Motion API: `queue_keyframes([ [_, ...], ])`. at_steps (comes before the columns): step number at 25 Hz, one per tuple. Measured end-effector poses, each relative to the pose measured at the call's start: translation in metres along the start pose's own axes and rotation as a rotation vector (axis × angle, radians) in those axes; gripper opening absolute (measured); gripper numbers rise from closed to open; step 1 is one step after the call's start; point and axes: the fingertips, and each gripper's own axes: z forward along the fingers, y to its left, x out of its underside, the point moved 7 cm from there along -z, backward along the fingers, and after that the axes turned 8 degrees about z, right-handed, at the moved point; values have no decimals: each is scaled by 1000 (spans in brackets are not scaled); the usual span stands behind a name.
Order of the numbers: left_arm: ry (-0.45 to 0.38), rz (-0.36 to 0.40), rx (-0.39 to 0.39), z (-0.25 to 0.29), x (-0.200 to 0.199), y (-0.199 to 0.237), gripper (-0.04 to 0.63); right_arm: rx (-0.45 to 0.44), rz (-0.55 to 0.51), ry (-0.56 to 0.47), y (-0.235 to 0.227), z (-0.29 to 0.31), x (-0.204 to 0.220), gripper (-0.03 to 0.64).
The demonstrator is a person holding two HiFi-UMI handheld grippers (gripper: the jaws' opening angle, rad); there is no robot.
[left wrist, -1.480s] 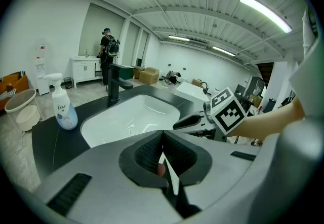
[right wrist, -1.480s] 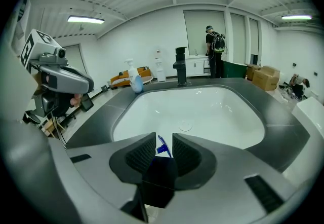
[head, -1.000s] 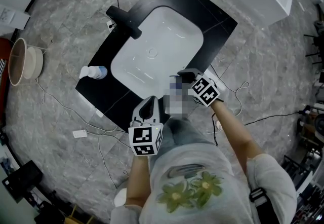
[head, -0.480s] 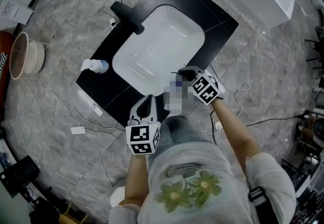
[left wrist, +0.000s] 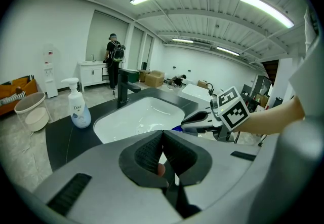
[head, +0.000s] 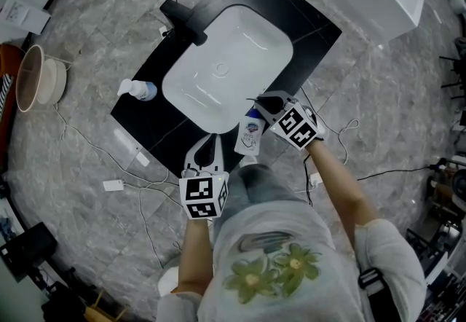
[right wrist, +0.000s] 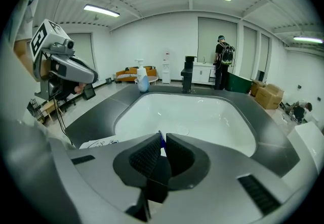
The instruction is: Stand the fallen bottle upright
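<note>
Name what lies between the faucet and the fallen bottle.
The white sink basin, drain in its middle, lies between the black faucet and the fallen bottle. The head view shows this best.

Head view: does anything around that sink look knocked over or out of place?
Yes. A white bottle lies on its side at the front edge of the black counter, with its blue cap between the jaws of the right gripper. The pump bottle left of the sink stands upright.
</note>
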Motion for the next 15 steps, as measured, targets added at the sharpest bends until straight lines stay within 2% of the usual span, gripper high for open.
queue_keyframes([
  [9, -12, 21, -19, -12, -4, -1, 15, 21, -36, -43, 5, -21, -10, 57],
  [15, -21, 29, -17, -19, -6, -6, 15, 31, -129, -71, 14, -38, -17, 54],
])
